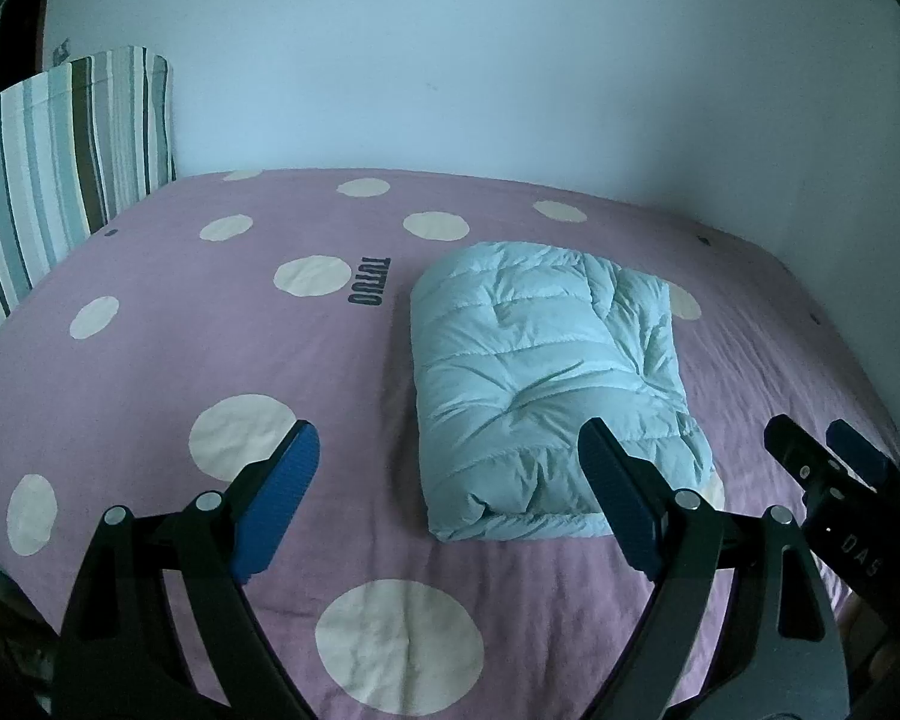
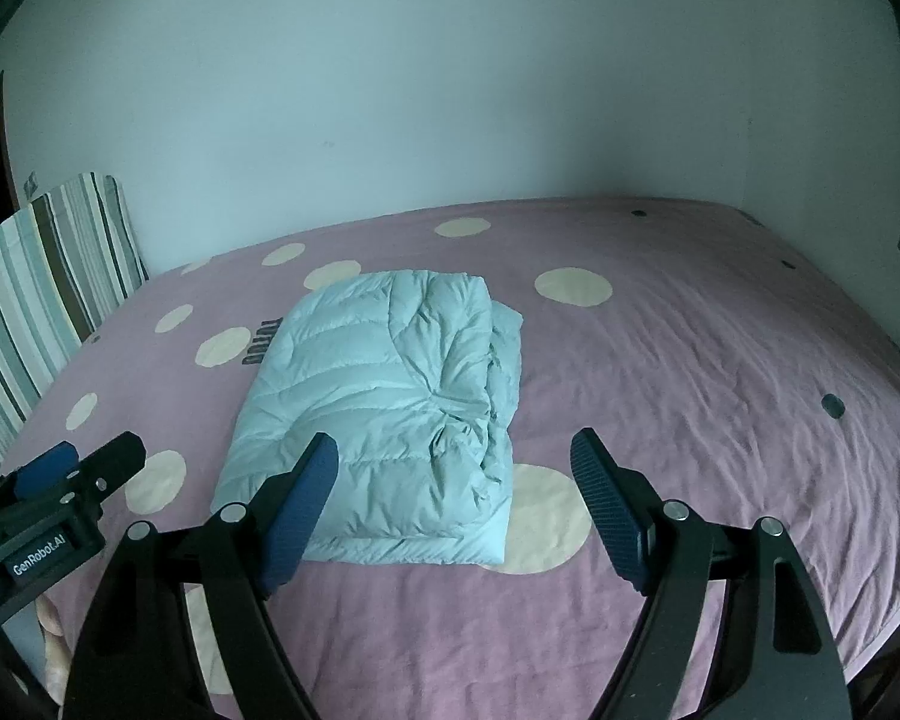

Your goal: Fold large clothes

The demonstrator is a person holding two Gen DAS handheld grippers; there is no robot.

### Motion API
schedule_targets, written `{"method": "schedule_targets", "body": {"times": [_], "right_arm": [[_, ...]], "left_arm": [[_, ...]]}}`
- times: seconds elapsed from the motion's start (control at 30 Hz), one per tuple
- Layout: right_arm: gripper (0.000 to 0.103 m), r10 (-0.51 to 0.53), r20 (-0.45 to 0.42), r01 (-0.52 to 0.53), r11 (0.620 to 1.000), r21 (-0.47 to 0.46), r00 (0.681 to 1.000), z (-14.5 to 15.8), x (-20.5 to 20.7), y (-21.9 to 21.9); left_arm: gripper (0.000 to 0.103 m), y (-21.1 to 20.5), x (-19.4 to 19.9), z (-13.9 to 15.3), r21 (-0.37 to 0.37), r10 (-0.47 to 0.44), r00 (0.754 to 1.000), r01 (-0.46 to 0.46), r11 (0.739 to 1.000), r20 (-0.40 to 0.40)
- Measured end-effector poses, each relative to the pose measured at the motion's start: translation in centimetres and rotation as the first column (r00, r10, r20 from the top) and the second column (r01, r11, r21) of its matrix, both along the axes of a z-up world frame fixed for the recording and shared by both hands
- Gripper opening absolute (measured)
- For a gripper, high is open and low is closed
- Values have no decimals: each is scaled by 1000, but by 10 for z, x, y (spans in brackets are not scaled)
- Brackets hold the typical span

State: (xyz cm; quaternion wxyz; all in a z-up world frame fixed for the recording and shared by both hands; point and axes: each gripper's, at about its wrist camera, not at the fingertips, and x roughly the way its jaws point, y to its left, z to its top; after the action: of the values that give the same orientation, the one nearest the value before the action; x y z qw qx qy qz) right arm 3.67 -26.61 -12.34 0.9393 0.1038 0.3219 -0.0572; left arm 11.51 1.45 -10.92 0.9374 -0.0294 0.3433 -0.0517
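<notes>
A pale blue quilted puffer jacket [image 1: 546, 384], folded into a rectangle, is lying on the pink bedsheet with cream dots [image 1: 210, 330]. The left gripper [image 1: 450, 498] and right gripper [image 2: 453, 498] are hovering near it, jaws spread wide, holding nothing.

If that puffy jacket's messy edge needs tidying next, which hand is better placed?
Probably the right hand-held gripper: the jacket's loose, layered edge lies on its side, between its open fingers in its view. The left hand-held gripper points mostly at the smooth folded side.
</notes>
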Motion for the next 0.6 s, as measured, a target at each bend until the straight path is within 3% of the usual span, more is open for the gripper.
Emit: {"method": "schedule_targets", "body": {"times": [0.6], "right_arm": [[79, 11, -9, -11, 1000, -2, 1000, -4, 0, 2]], "left_arm": [[88, 3, 0, -3, 2, 2, 1000, -2, 1000, -6]]}}
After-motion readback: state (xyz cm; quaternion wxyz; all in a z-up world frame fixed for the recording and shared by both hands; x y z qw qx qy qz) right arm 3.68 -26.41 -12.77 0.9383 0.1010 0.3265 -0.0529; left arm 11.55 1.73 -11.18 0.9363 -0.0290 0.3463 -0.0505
